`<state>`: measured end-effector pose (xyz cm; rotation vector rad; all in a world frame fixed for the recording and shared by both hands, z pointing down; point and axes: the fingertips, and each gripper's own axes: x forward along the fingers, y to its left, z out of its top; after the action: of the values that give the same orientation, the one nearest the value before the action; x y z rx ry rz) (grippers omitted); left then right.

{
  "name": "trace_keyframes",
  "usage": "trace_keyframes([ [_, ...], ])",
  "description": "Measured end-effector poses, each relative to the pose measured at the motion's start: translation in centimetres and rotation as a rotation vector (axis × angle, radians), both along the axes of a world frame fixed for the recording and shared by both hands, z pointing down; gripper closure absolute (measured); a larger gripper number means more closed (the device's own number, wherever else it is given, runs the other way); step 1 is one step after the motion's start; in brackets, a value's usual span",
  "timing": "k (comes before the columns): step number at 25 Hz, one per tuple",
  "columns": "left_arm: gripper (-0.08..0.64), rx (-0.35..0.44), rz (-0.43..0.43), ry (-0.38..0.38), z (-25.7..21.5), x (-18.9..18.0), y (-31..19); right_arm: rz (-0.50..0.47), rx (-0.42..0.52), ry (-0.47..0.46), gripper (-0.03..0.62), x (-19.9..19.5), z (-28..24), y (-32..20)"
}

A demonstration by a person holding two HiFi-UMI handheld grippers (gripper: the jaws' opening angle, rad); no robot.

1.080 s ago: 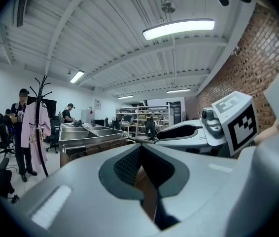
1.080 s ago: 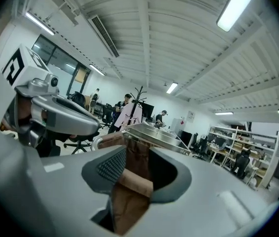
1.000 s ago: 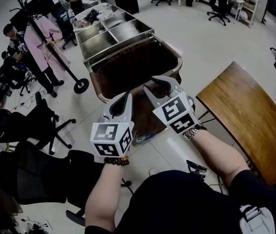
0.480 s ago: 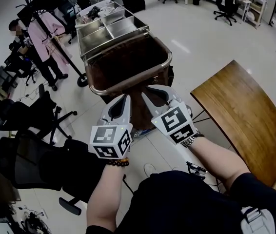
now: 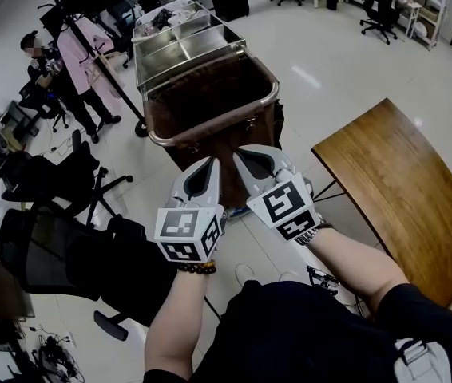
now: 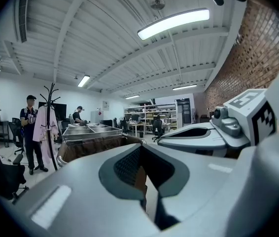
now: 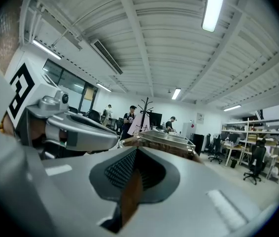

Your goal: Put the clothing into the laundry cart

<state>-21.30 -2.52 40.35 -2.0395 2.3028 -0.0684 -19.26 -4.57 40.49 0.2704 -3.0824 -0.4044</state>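
The left tool [image 5: 208, 164] and the right tool [image 5: 243, 155] are held side by side, each with jaws pressed together and nothing gripped. The laundry cart [image 5: 210, 94] is seen just beyond them at 12 o'clock. A pink garment [image 5: 77, 50] is hung on a coat rack [image 5: 118, 94] at 10 o'clock.

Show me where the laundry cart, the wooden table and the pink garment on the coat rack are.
laundry cart [image 5: 226, 132]: head view, on its brown front wall.
wooden table [image 5: 394, 182]: head view, on the middle of its top.
pink garment [image 5: 82, 54]: head view, on its upper part.
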Motion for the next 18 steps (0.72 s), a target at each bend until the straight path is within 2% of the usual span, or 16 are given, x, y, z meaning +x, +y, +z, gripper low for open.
trace_keyframes([
  [18,0.558,-0.005,-0.008,-0.001,0.50,1.00,-0.14,-0.007,0.015,0.002,0.592,0.77,0.22,0.21],
])
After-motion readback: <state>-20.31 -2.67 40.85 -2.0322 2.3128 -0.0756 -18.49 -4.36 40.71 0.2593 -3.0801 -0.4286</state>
